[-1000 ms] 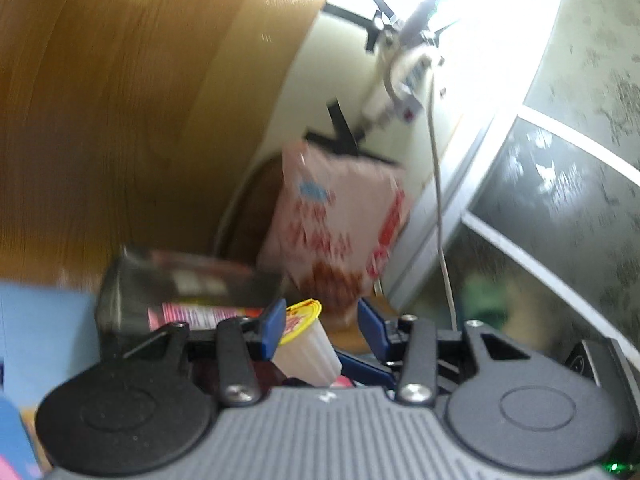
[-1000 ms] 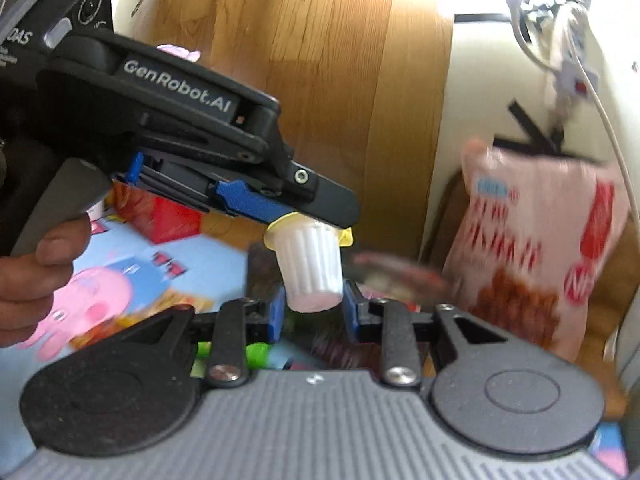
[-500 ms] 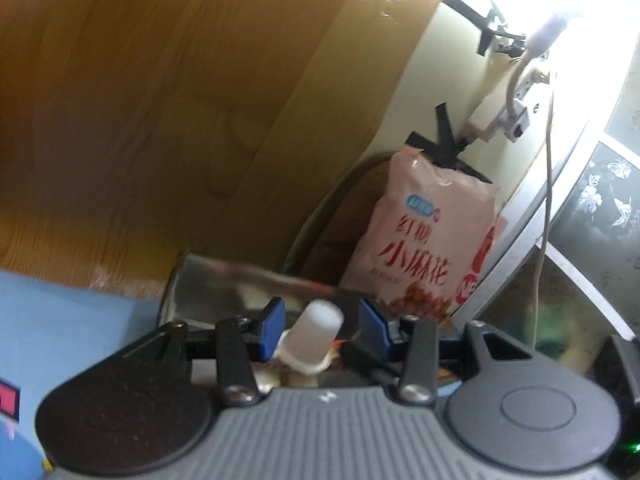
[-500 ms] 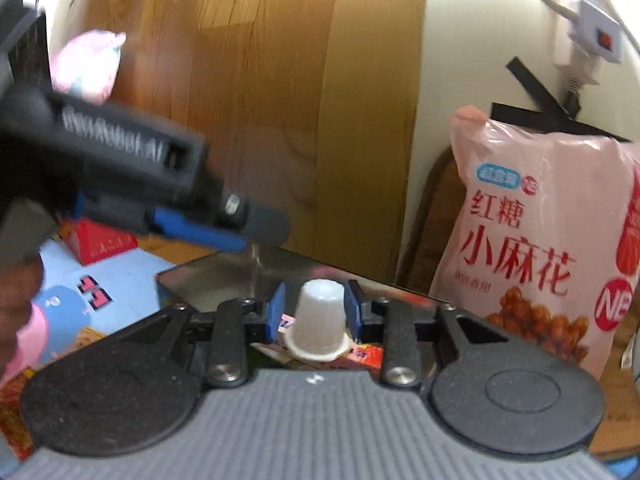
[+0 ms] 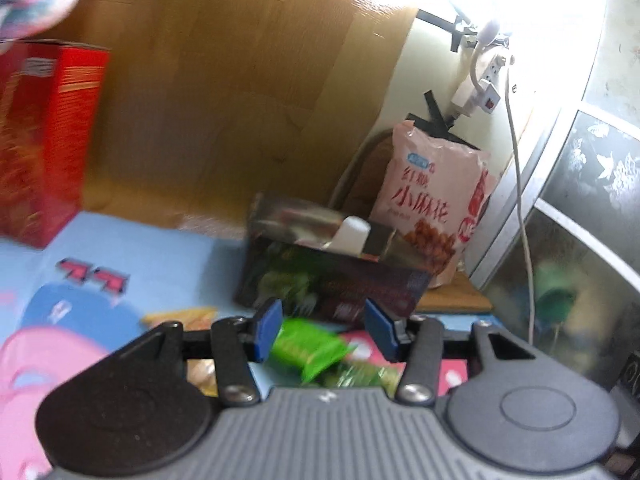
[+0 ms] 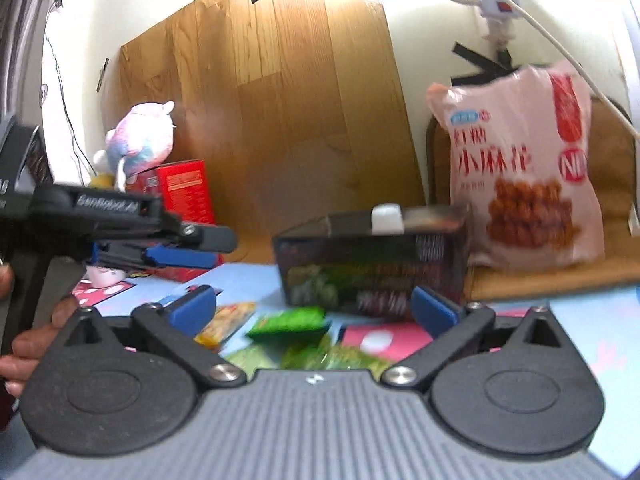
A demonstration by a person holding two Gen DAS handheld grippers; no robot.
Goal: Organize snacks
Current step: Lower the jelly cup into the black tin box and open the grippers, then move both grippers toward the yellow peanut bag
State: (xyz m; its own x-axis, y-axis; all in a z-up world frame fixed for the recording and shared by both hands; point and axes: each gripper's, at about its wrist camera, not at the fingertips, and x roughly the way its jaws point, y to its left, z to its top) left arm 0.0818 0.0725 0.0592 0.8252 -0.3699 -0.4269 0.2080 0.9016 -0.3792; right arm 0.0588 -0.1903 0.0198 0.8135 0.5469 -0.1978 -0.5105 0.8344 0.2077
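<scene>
A white jelly cup (image 6: pixel 386 219) stands upside down in the dark open box (image 6: pixel 372 270), its base above the rim; it also shows in the left wrist view (image 5: pixel 352 232), inside the same box (image 5: pixel 332 280). My right gripper (image 6: pixel 314 308) is open and empty, pulled back in front of the box. My left gripper (image 5: pixel 324 330) is open and empty, also short of the box; it shows at the left of the right wrist view (image 6: pixel 180 248). Green snack packets (image 6: pixel 292 322) lie on the blue mat in front of the box, seen also in the left wrist view (image 5: pixel 310 346).
A pink snack bag (image 6: pixel 524 176) leans on the wall behind the box. A red carton (image 5: pixel 44 144) stands at left with a plush toy (image 6: pixel 140 140) on it. A yellow packet (image 6: pixel 226 322) and a pink packet (image 6: pixel 384 338) lie on the cartoon mat (image 5: pixel 132 248).
The right gripper let go of the jelly cup in the box and opened wide. Both grippers drew back from the box.
</scene>
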